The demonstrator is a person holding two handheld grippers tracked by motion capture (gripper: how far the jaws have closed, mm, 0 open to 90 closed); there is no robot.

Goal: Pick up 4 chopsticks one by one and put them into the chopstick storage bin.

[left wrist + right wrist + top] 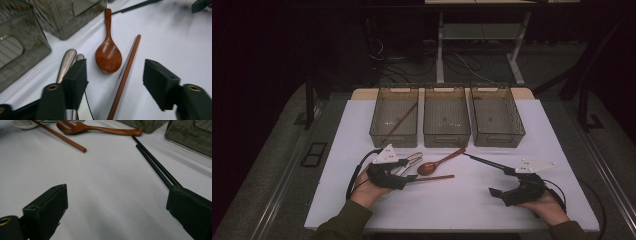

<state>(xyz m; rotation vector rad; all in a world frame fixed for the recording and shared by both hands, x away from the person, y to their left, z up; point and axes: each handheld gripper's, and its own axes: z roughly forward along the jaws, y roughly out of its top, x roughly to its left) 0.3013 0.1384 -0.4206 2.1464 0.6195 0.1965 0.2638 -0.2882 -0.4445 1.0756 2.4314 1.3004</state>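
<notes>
Left gripper (115, 82) jaws spread, straddling wooden chopstick (125, 75) at lower centre beside spoon (108, 56); right gripper (117, 212) spread too. Probably light, stiff, thin, prone to roll; best pinched mid-shaft.

Three baskets (446, 122), two wooden chopsticks (432, 178), one wooden spoon (439, 162).

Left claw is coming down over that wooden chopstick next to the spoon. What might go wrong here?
1. The wooden chopstick lies between the open left claw pads but nearer the right one, so an uneven close may roll it away.
2. The wooden spoon bowl lies right beside the chopstick; the claw could nudge or catch it.
3. The metal utensils lie under the left pad and may get pinned or dragged.
</notes>
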